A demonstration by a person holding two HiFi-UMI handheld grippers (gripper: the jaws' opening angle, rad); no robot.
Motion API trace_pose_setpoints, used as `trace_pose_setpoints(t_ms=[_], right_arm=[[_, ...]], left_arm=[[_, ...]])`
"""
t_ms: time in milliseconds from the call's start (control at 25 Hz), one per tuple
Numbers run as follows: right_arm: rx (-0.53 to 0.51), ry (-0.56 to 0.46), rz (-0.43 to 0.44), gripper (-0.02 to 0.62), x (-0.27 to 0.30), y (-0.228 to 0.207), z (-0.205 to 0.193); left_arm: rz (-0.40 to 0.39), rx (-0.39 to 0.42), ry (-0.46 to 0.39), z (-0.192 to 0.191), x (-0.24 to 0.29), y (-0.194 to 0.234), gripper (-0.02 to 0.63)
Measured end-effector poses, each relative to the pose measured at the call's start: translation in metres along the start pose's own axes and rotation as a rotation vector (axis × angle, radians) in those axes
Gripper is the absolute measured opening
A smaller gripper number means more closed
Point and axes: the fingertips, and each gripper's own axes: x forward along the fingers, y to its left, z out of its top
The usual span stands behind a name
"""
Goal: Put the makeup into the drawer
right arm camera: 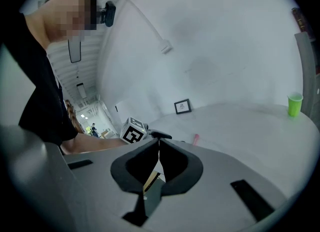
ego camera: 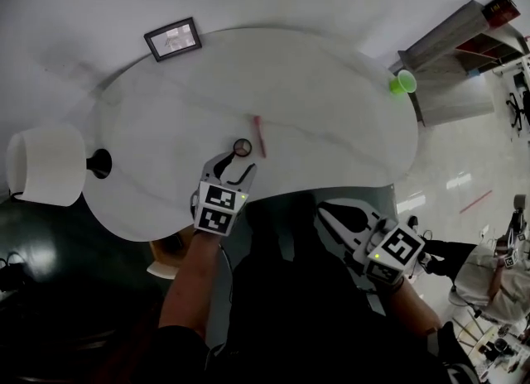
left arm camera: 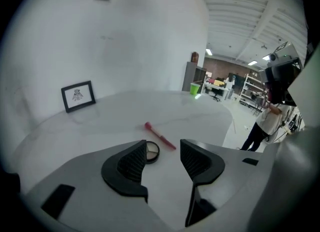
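Note:
A small round makeup compact (ego camera: 242,147) lies on the white table (ego camera: 331,109), with a pink-red makeup pencil (ego camera: 259,136) just to its right. My left gripper (ego camera: 234,167) is open and low over the table, right behind the compact. In the left gripper view the compact (left arm camera: 151,151) sits by the tip of the left jaw, only partly between the jaws, and the pads do not press on it; the pencil (left arm camera: 160,135) lies beyond. My right gripper (ego camera: 327,213) is shut and empty, off the table's near edge. Its jaws meet tip to tip in the right gripper view (right arm camera: 159,140).
A small framed picture (ego camera: 173,39) stands at the table's far left, a green cup (ego camera: 403,82) at its far right. A white lamp (ego camera: 45,163) stands at the left end. A tan box-like part (ego camera: 166,248), perhaps a drawer, shows under the table's near edge. People stand at the right.

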Motion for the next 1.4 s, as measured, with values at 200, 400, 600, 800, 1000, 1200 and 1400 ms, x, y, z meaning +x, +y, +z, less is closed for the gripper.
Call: trace_pose_setpoints(t_ms=[200,400,600,800,1000,1200,1400], right_arm=[[-0.015,0.027,0.016,0.017,0.003,0.003,-0.015],[-0.01,0.038,0.008,0.017,-0.002,0.001,-0.019],[-0.003,0.042,-0.006,0.017,-0.008,-0.009,-0.022],[0.01,0.051,-0.007,0.017,-0.007,-0.013,-0.026],[0.003,0.056,-0.002,0.017,-0.005,-0.015,-0.026],[-0.01,0.061,-0.009,0.017,-0.003,-0.018,-0.021],[-0.027,0.06,-0.016,0.017,-0.002,-0.013,-0.014]], left_arm=[[0.018,-0.013,0.03,-0.013,0.02,0.011,0.227],[0.054,-0.022,0.082,-0.022,0.039,0.018,0.272],[0.079,-0.029,0.1,-0.023,0.051,0.021,0.284],[0.099,-0.037,0.132,-0.029,0.06,0.027,0.284],[0.1,-0.059,0.153,-0.038,0.067,0.027,0.284],[0.1,-0.074,0.137,-0.036,0.068,0.029,0.279],[0.094,-0.073,0.133,-0.037,0.067,0.034,0.225]])
